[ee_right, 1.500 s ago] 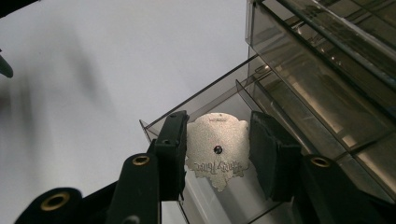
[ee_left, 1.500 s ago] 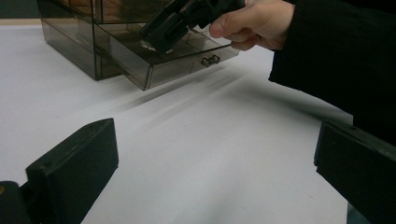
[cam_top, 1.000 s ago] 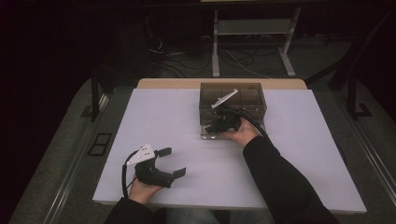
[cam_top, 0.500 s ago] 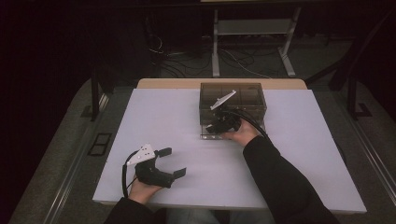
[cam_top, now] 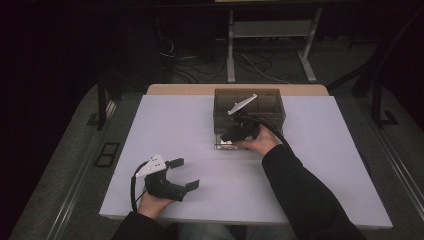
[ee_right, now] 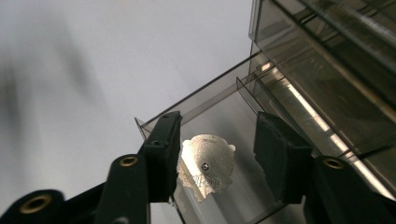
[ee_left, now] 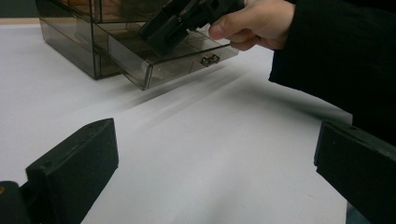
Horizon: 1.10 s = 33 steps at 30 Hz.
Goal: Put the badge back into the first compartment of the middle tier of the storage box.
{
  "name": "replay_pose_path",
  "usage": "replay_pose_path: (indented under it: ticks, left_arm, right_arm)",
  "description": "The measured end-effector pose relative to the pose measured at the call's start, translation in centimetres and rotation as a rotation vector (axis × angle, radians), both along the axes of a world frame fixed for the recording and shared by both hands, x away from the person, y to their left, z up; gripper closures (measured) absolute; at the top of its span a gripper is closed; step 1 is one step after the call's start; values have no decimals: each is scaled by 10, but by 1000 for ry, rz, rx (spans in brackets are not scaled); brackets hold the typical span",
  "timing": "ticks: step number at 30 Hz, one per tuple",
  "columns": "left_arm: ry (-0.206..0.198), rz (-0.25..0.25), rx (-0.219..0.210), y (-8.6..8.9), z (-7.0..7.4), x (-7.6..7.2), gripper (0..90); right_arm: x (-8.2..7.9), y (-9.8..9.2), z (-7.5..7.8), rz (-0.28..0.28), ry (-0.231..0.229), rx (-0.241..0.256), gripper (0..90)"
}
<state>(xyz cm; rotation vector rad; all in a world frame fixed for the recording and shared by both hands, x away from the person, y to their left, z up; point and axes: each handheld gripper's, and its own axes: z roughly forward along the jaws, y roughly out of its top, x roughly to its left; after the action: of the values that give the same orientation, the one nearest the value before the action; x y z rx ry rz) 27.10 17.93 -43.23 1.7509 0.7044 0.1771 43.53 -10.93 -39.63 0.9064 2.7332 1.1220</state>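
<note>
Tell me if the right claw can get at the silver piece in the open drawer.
Probably yes: the right claw hangs open over the pulled-out drawer, its jaws either side of the silver piece, with nothing between.

You are working black right gripper [cam_top: 239, 131] over smoky transparent drawer box [cam_top: 270, 102], silvery engraved badge [ee_right: 207, 165] lying inside, white table [cam_top: 200, 125], black left gripper [cam_top: 182, 174], black sleeve [cam_top: 305, 195].

Table [cam_top: 190, 125]: white top, wooden far edge | on it: smoky clear drawer box [cam_top: 249, 107] near far edge, bottom drawer [ee_left: 163, 65] pulled open
</note>
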Motion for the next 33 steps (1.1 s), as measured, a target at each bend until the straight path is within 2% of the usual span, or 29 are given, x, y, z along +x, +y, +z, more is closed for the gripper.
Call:
replay_pose_path:
  ticks: [5, 8, 9, 11, 13, 14, 19, 20, 21, 33]
  left_arm:
    - [0, 0, -1, 0, 0, 0, 0]
    - [0, 0, -1, 0, 0, 0, 0]
    - [0, 0, -1, 0, 0, 0, 0]
    - [1, 0, 1, 0, 0, 0, 0]
    - [1, 0, -2, -1, 0, 0, 0]
    - [1, -2, 0, -1, 0, 0, 0]
    - [1, -1, 1, -1, 0, 0, 0]
    - [1, -1, 1, -1, 0, 0, 0]
    - [1, -1, 1, -1, 0, 0, 0]
    - [3, 0, 2, -1, -1, 0, 0]
  right_arm:
    - [-2, -3, 6, 2, 3, 22, 414]
    - [-5, -6, 11, 2, 13, 32, 305]
    - [-5, -6, 11, 2, 13, 32, 305]
    - [-7, -8, 14, 12, 18, 33, 194]
    - [-10, -9, 17, 12, 22, 38, 170]
    - [-11, -9, 19, 12, 24, 43, 107]
    - [-17, -13, 27, 13, 24, 59, 104]
    - [-19, -14, 29, 8, 26, 61, 75]
    - [-20, -14, 29, 7, 28, 60, 0]
    - [-45, -25, 36, 67, 38, 41, 5]
